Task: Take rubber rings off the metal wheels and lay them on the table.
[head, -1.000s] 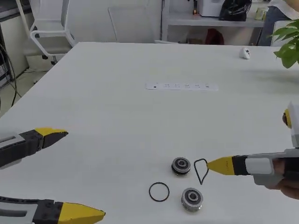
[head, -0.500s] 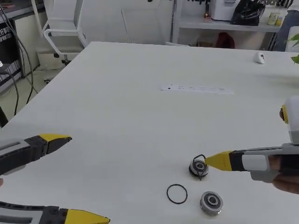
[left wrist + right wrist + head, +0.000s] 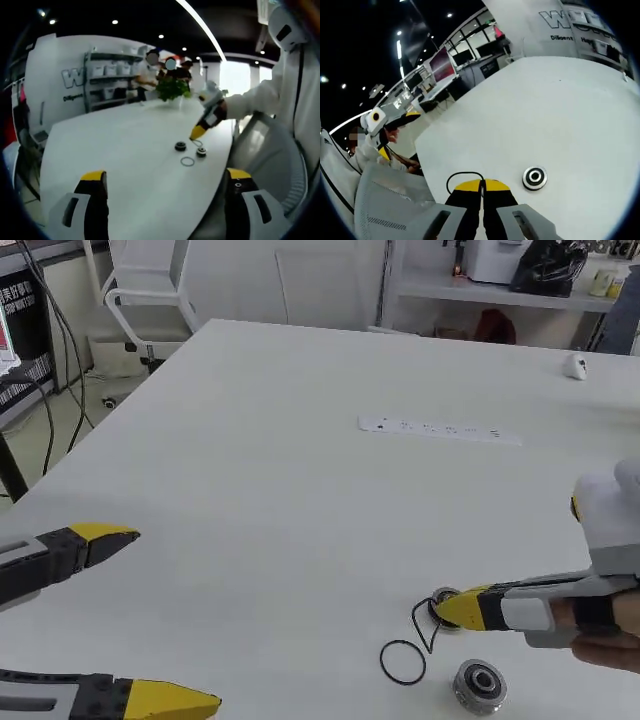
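Near the front edge of the table (image 3: 300, 440): first ring (image 3: 403, 662) down, right gripper (image 3: 440, 610) pinching second ring (image 3: 424, 622) (needs laying), left gripper (image 3: 175, 618) wide apart.

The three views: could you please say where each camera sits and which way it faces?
Head view: on the headset, looking forward and down at the table; left gripper and right gripper show.
Left gripper view: on the left gripper, over its open jaws, facing the right gripper and the person's white sleeve across the table.
Right gripper view: on the right gripper, whose shut jaws pinch a rubber ring, beside a metal wheel.
Shared: head and left gripper views both show the loose ring.
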Available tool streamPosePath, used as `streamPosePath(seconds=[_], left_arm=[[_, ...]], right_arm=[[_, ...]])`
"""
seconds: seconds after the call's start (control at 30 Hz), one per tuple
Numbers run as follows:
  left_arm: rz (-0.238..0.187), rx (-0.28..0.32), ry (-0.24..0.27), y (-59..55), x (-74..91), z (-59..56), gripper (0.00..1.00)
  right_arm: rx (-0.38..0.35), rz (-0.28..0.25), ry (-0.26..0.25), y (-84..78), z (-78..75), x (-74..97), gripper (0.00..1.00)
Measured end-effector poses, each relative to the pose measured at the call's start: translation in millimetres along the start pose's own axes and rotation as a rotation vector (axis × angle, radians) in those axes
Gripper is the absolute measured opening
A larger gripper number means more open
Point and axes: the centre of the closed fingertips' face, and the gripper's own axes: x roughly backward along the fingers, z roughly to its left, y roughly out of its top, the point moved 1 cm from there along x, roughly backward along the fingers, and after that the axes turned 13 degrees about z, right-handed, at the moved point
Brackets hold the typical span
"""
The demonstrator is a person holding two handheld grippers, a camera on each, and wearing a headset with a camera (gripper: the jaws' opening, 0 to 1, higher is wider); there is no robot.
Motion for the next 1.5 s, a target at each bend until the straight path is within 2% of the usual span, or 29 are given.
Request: streamPosePath(seconds=[0.2, 0.3, 0.43, 0.7, 0.93, 0.97, 1.03, 1.3, 1.5], left_arm=[[0.001, 0.01, 0.0, -4.6, -2.0, 5.2, 0.99], [0.007, 0.022, 0.002, -7.2, -3.7, 7.4, 0.99], [0.007, 0.029, -0.004, -8.9, -5.2, 6.4, 0.98], [0.026, 0.034, -0.007, -14.8, -7.2, 6.2, 0.98], [0.028, 0.025, -0.008, -12.5, -6.7, 2.4, 0.98], [0.03, 0.021, -0.008, -12.5, -6.6, 1.5, 0.98], [0.039, 0.012, -0.007, -12.0, -6.3, -0.2, 0.98], [0.037, -0.007, 0.007, -6.5, -2.2, -9.3, 0.98], [0.034, -0.015, 0.016, -4.4, 2.7, -18.6, 0.98]], right_arm=[[0.004, 0.044, -0.001, -4.2, -2.1, -18.1, 0.0], [0.042, 0.075, -0.029, -8.0, -4.2, -26.8, 0.0], [0.056, 0.085, -0.044, -8.8, -9.4, -34.5, 0.0], [0.052, 0.112, -0.037, -15.8, -11.8, -47.0, 0.0], [0.04, 0.13, -0.047, -22.0, -16.9, -55.8, 0.0], [0.036, 0.13, -0.046, -22.1, -16.9, -56.1, 0.0], [0.025, 0.121, -0.004, -21.5, -11.4, -58.1, 0.0], [0.025, 0.132, -0.011, -24.5, -11.1, -58.5, 0.03], [0.043, 0.113, -0.017, -19.4, -9.2, -46.1, 0.06]])
